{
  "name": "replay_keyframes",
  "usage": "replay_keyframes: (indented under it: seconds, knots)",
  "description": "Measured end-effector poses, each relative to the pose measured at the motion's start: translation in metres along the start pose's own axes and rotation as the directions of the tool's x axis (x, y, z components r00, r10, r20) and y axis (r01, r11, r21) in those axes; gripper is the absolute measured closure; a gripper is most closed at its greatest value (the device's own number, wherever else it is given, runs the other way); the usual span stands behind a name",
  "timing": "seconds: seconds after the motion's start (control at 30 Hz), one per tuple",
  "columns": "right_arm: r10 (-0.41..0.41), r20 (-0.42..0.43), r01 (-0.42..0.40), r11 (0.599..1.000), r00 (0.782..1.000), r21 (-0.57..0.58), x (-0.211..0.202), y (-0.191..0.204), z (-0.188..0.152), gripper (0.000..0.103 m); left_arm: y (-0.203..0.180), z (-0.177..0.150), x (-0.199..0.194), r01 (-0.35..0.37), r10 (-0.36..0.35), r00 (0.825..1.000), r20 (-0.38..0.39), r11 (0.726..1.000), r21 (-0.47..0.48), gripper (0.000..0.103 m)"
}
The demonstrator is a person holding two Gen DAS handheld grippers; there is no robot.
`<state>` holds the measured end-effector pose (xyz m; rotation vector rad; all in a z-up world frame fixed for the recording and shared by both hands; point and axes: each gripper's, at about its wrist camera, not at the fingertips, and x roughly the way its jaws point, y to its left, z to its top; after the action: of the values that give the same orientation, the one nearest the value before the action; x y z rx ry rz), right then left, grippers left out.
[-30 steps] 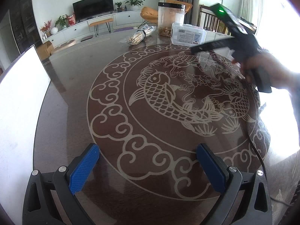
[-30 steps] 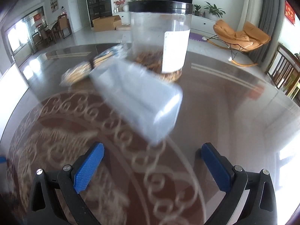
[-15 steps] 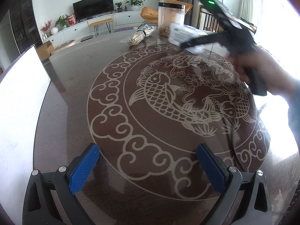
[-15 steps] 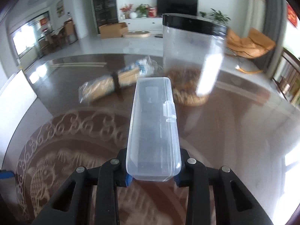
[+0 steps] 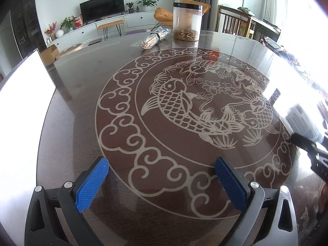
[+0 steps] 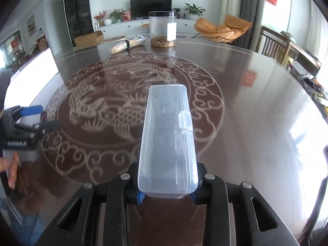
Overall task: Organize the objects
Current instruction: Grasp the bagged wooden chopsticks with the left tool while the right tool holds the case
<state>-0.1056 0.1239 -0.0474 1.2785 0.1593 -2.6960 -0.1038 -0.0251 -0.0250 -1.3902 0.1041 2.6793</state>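
Right tongs (image 6: pixel 167 194) clamp the near end of a clear plastic box (image 6: pixel 167 139), its long axis running toward twelve o'clock above the counter (image 6: pixel 256 102). Left tongs (image 5: pixel 162 182) gape empty at nine o'clock. A lidded jar (image 6: pixel 163 28) and wrapped bundle (image 6: pixel 127 44) sit far off at twelve.
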Motion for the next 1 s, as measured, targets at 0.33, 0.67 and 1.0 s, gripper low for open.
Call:
replay_keyframes:
  seconds: [0.33,0.67,1.0]
  knots:
    - [0.026,-0.043,-0.026,1.0,0.999,0.0,-0.009,-0.01,-0.015,0.009,-0.001,0.012,0.007,-0.011,0.009,0.995,-0.1,1.0,-0.021,0.0]
    - [0.044,-0.061,-0.045,0.999,0.997,-0.02,-0.003,-0.008,-0.018,0.0,0.001,0.11,0.051,-0.049,0.05,0.998,-0.038,0.999,0.023,0.0]
    - [0.044,-0.062,-0.045,0.999,0.997,-0.021,-0.003,-0.008,-0.017,0.0,0.046,0.228,0.115,-0.117,0.12,0.99,-0.076,0.993,0.033,0.0]
